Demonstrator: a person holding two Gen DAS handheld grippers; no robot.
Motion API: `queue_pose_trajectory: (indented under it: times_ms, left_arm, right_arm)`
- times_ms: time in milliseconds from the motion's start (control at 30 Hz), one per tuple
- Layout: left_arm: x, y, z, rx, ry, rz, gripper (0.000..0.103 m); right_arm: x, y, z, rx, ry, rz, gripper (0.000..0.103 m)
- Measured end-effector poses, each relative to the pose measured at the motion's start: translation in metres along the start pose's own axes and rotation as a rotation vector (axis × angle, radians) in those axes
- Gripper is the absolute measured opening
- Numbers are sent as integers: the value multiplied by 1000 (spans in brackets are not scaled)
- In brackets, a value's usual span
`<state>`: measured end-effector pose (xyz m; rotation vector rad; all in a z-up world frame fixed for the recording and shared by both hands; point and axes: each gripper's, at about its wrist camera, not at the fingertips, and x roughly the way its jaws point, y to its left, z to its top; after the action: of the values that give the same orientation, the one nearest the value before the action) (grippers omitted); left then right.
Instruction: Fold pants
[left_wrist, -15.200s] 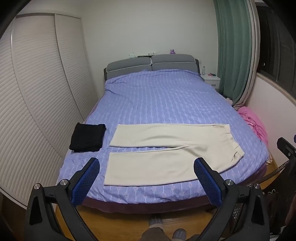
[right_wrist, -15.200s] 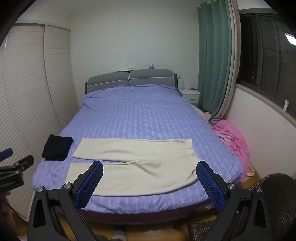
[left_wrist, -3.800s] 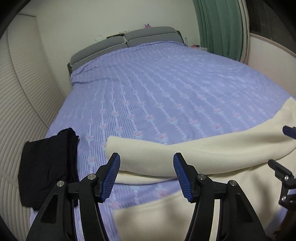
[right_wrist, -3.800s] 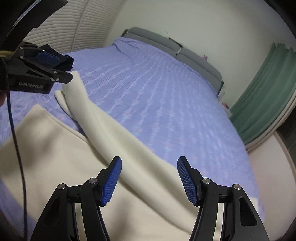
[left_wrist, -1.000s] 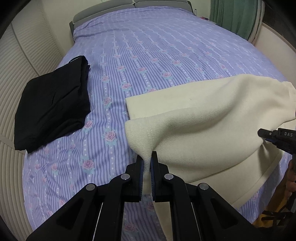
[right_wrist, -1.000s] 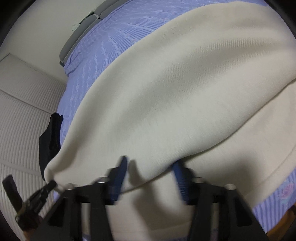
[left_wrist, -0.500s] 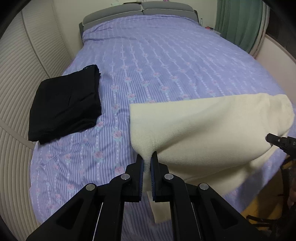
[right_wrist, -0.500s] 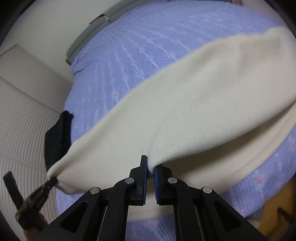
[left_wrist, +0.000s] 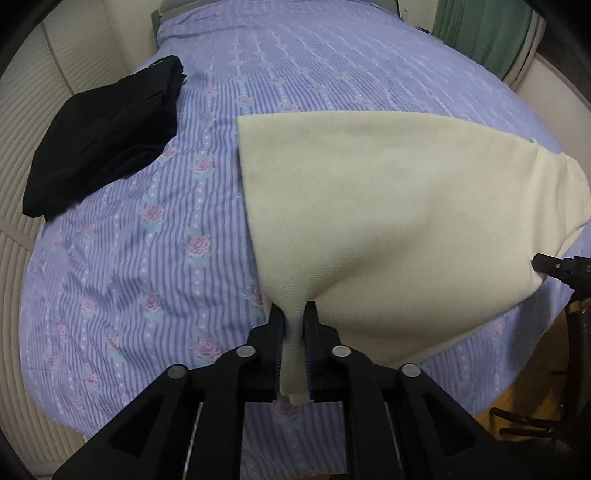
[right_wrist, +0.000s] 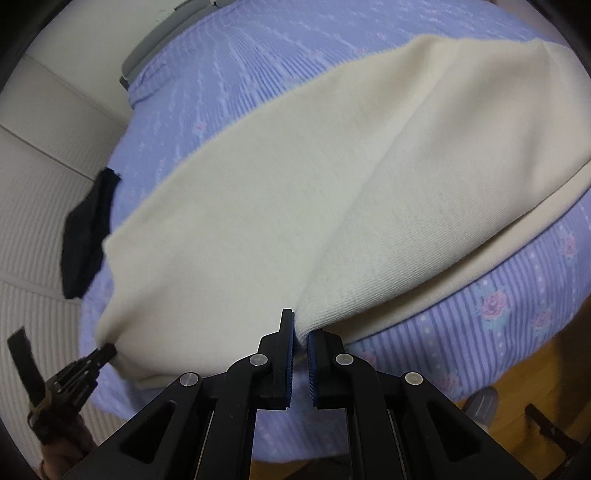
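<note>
Pants (left_wrist: 388, 206): cream, lying across the near end of the bed, one leg drawn over the other so a lower layer peeks out along the near edge (right_wrist: 498, 251); the cloth is lifted in a soft tent between the two grippers.
Left gripper (left_wrist: 294, 325): closed tight on the hem end of the pants, a strip of cream cloth hanging down between its blue pads; seen from the right wrist view it sits at the far left corner of the cloth (right_wrist: 105, 350).
Right gripper (right_wrist: 301, 338): closed on the near fold of the pants, the cloth bunching into a point right at its tips; from the left wrist view only its dark tip shows at the right edge (left_wrist: 554, 266), touching the cloth.
Bed (left_wrist: 129, 277): purple striped cover with small pink roses, grey headboard at the far end.
Black garment (left_wrist: 107, 136): folded, on the cover to the left of the pants, well apart from them.
Wardrobe (right_wrist: 33, 206): pale slatted doors along the left side of the bed.
Curtain (left_wrist: 484, 29): green, at the far right corner.
</note>
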<state>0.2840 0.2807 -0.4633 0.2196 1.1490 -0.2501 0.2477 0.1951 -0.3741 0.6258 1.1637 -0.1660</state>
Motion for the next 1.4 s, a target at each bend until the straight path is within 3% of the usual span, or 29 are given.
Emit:
queue_pose_trajectory:
  times_ms: [100,133,233,300,500,600,767,933,1233,1400]
  left_arm:
    - [-5,0,-10,-6,10,-2,18]
    - [-6,1,-12,-8,6,-4,19]
    - [-16,-3,-20,8,-4,15,20]
    - [-19,-6,-24,20,-8,42,20]
    - [-36,-7,-27,-39,-26,59,20]
    - [-47,-22,-21,-8,-55,45,20]
    - [-54,-81,-3,58,-119,-27,20]
    - [-45,-172,24,96,-169,-83,20]
    - [-25,-340,76,157,-201,-143,21]
    - [-6,-405,99,173,-188,-168,21]
  right_arm:
    - [13,-1,0,-5,37,-38,16]
    - [15,0,0,-20,45,-64,27]
    - [5,8,-7,-93,17,-148,47]
    - [-5,11,-13,-119,0,-171,55]
    - [-35,-2,-19,-111,-7,-177,56]
    - [-63,-22,-6,-101,-42,-239,56]
    - [-90,-74,30,-53,-109,-288,55]
    - [-104,-142,61,14,-162,-251,48]
    - [-158,-305,125,146,-219,-293,48]
    - [-162,-375,149,267,-255,-238,44]
